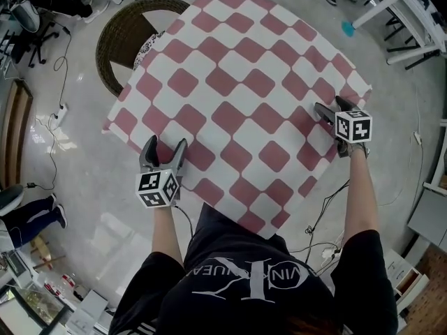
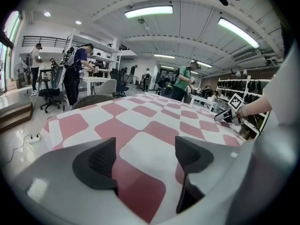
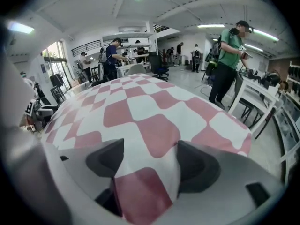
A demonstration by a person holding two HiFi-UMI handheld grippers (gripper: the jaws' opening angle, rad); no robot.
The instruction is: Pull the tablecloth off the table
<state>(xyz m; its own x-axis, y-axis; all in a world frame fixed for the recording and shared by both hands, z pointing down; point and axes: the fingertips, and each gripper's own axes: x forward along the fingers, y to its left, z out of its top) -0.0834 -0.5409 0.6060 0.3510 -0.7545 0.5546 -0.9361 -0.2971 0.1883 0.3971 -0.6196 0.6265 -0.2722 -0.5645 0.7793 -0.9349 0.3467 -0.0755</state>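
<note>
A red-and-white checked tablecloth (image 1: 237, 96) covers the whole table, which is hidden beneath it. My left gripper (image 1: 165, 145) is at the cloth's near left edge, jaws apart, with the cloth (image 2: 140, 121) lying between its dark pads (image 2: 96, 161), which do not press on it. My right gripper (image 1: 328, 105) is at the near right corner, jaws spread wide. The cloth (image 3: 140, 107) runs up between its pads (image 3: 105, 161) in a slightly raised fold. In the left gripper view the right gripper (image 2: 225, 116) shows at the far side of the cloth.
A round wicker chair (image 1: 115, 40) stands at the table's far left, partly under the cloth. Cables (image 1: 321, 222) trail on the floor by my right side. White desks (image 1: 405, 12) stand at the far right. A person in green (image 3: 229, 55) stands beyond the table, with others further back.
</note>
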